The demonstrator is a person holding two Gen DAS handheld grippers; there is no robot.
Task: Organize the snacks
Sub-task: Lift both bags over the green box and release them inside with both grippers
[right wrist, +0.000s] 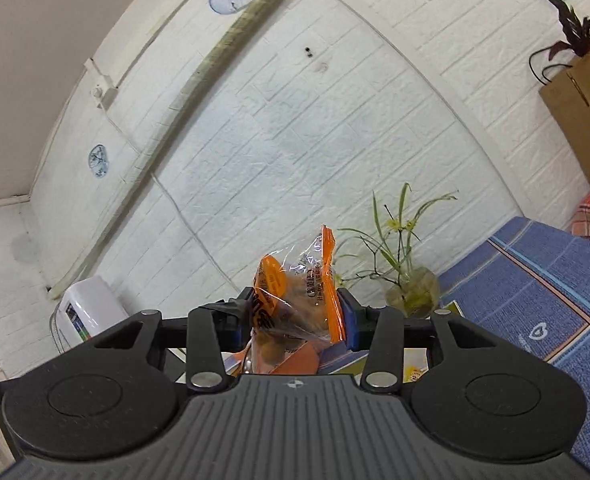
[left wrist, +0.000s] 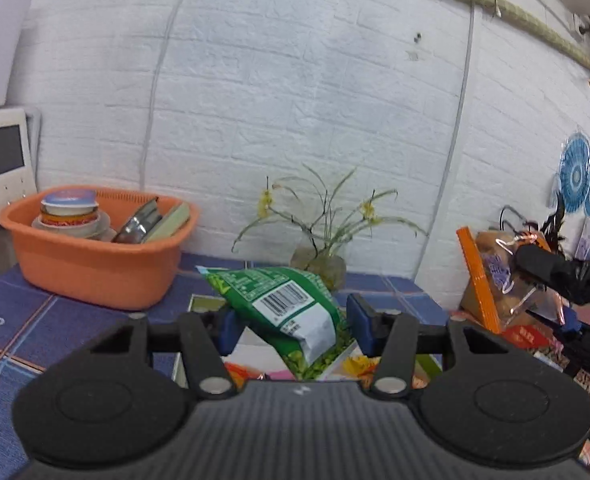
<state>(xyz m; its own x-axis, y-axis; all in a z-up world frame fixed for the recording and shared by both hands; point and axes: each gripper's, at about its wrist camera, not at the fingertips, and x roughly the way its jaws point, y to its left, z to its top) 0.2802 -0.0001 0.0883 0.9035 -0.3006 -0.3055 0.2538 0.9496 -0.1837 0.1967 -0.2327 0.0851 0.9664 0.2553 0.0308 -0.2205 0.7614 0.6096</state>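
Observation:
My left gripper (left wrist: 293, 326) is shut on a green snack bag (left wrist: 283, 300) with a white barcode label, held tilted above a white box (left wrist: 255, 354) of snacks. My right gripper (right wrist: 295, 318) is shut on an orange and clear snack bag (right wrist: 295, 300) with brown pieces inside, held up in front of the wall. The right gripper (left wrist: 551, 292) and its orange bag (left wrist: 491, 276) also show at the right of the left wrist view.
An orange basket (left wrist: 95, 276) with a cup and packets stands at the left on the blue checked tablecloth (left wrist: 19, 320). A glass vase with a thin plant (left wrist: 321, 264) stands by the white brick wall. A brown paper bag (right wrist: 587, 112) stands at the far right.

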